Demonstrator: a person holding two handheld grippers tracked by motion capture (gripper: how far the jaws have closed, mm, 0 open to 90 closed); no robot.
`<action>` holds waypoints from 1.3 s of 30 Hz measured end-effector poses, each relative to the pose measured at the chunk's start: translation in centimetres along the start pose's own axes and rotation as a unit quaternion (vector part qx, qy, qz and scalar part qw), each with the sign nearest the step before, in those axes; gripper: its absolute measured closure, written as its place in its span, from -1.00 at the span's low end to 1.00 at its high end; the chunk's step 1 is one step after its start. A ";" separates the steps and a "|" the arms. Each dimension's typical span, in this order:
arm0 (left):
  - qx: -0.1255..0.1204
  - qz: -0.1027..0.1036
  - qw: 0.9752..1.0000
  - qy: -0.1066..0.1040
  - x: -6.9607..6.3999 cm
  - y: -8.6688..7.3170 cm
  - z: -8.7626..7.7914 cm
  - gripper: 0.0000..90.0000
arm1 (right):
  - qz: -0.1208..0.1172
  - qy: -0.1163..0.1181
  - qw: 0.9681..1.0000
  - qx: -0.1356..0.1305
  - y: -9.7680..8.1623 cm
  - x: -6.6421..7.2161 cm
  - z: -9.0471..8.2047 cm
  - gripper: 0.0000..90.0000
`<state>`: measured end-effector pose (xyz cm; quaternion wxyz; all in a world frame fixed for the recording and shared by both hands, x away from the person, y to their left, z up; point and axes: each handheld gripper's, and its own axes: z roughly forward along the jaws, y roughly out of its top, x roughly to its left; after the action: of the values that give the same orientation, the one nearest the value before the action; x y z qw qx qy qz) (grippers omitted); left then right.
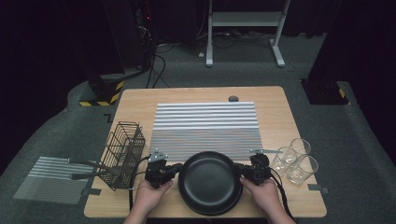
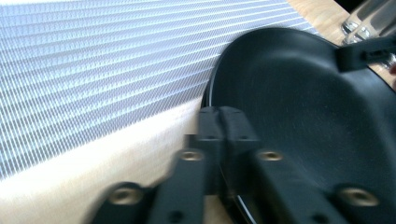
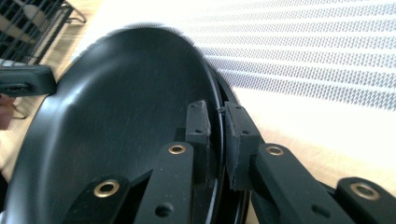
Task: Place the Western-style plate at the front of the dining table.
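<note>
High view: round black shallow plate (image 1: 209, 182) near the front edge of the light wooden table (image 1: 280, 100), overlapping the striped grey-and-white mat (image 1: 205, 122), seemingly stacked on a second black plate beneath. Left gripper (image 1: 173, 169) clamped on its left rim, right gripper (image 1: 243, 171) clamped on the right rim, both sets of jaws nearly closed with only the thin edge between them. Risk, judged from this: thin rim grips on opposite sides, so uneven lifting could tilt and slip the plate, or drag the lower one along; clear drinking glasses (image 1: 295, 162) just beside the right hand, easily knocked. Left gripper view: jaws pinching the rim up close, mat beyond. Right gripper view: double rim edge, hinting at two plates, plus black wire basket (image 3: 28, 23), details too fine to read from above.
</note>
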<state>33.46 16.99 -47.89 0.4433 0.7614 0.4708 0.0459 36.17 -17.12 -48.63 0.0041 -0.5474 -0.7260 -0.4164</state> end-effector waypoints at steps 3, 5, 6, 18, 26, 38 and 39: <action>0.005 0.033 0.998 0.046 -0.6 0.4 0.5 0.97 | -0.009 0.001 1.000 0.007 0.2 0.0 0.1 0.80; -0.008 0.005 0.999 0.035 -0.3 0.6 0.4 0.95 | -0.020 -0.009 1.000 0.005 0.2 0.2 0.1 0.79; -0.007 0.007 0.999 0.036 -0.2 0.7 0.2 0.85 | -0.019 -0.011 1.000 -0.001 0.1 0.3 0.2 0.79; -0.011 -0.015 1.000 0.025 0.4 -0.5 -0.3 0.58 | -0.037 -0.004 0.999 -0.003 0.0 0.3 0.2 0.67; -0.011 -0.013 1.000 0.018 0.2 -1.4 -0.4 0.29 | -0.027 0.013 1.000 -0.001 -0.3 0.3 -0.3 0.43; 0.000 -0.023 1.000 0.016 -0.2 -2.0 -0.6 0.19 | -0.017 -0.002 1.000 -0.019 -0.9 -0.3 -1.3 0.25; 0.007 -0.028 0.999 0.016 -0.3 -2.1 -0.5 0.08 | -0.024 -0.002 0.999 -0.021 -1.1 -0.2 -1.6 0.22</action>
<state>31.67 17.39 -48.99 0.4311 0.7501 0.4996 0.0422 34.68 -18.27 -48.33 -0.0190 -0.5308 -0.7300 -0.4302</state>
